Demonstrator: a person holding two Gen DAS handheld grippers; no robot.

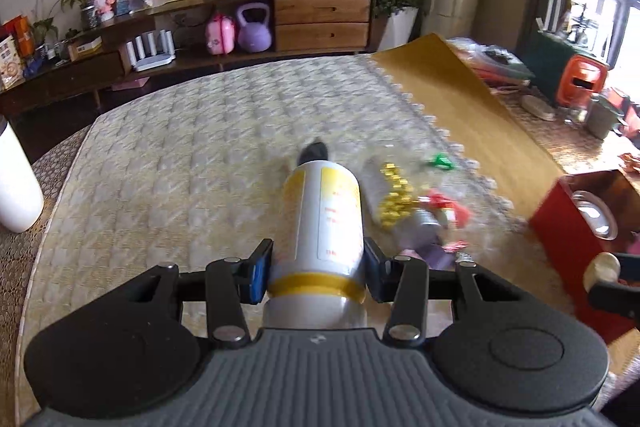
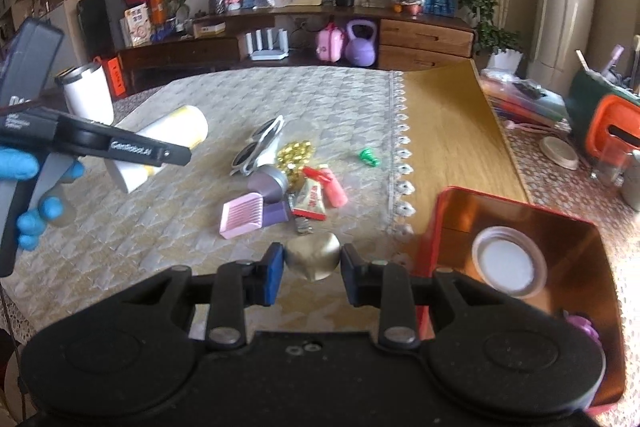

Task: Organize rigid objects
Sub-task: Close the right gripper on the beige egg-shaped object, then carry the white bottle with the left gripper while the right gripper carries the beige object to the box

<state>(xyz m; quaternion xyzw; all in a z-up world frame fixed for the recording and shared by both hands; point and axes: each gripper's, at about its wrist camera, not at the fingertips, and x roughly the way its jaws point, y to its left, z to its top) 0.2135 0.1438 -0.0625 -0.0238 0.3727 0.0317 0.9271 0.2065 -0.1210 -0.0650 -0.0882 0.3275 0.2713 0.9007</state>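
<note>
My left gripper is shut on a white and yellow bottle and holds it above the table; it also shows in the right wrist view. My right gripper is shut on a small cream rounded object, just left of a red box that holds a jar lid. A pile lies mid-table: sunglasses, gold beads, a pink comb, red tubes, a green piece.
A white tumbler stands at the table's left edge. A yellow mat lies right of the quilted cloth. Cups and an orange container crowd the far right. A wooden sideboard runs behind the table.
</note>
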